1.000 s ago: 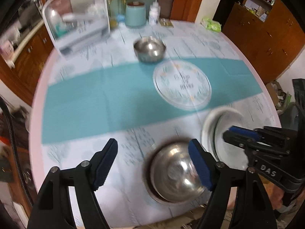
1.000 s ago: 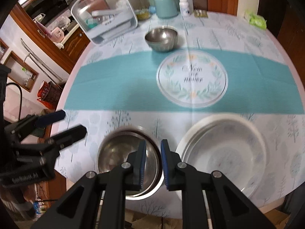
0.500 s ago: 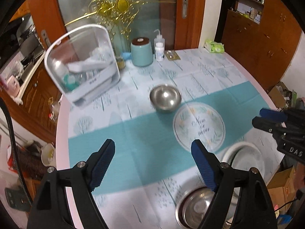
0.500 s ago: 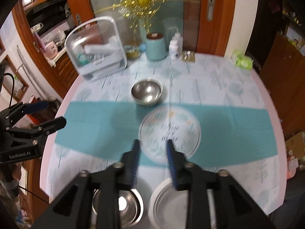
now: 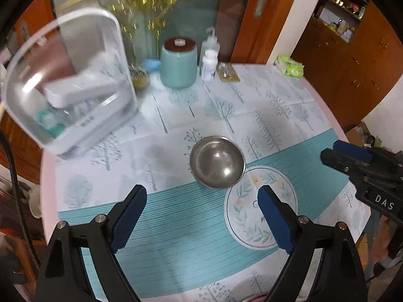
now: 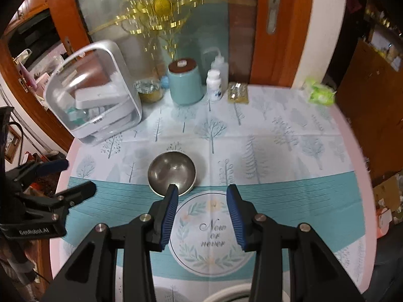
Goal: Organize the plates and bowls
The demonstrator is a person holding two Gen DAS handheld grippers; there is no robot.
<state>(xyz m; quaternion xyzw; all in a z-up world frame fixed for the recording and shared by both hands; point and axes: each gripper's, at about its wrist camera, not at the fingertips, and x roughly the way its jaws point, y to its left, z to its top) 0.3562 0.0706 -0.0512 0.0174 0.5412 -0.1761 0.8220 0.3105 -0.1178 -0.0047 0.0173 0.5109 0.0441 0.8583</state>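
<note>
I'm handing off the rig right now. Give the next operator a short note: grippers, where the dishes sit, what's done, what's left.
Left gripper: open, empty, held above the table.
Right gripper: open, empty, also held above the table; its left finger overlaps the steel bowl in view, contact unclear.
Steel bowl: upright on the tablecloth, at the far edge of the teal band, beside the round printed emblem.
White plate: only its rim shows at the near table edge.
Done: nothing visibly stacked.
Left: likely grasp the steel bowl and group it with the other dishes.
</note>
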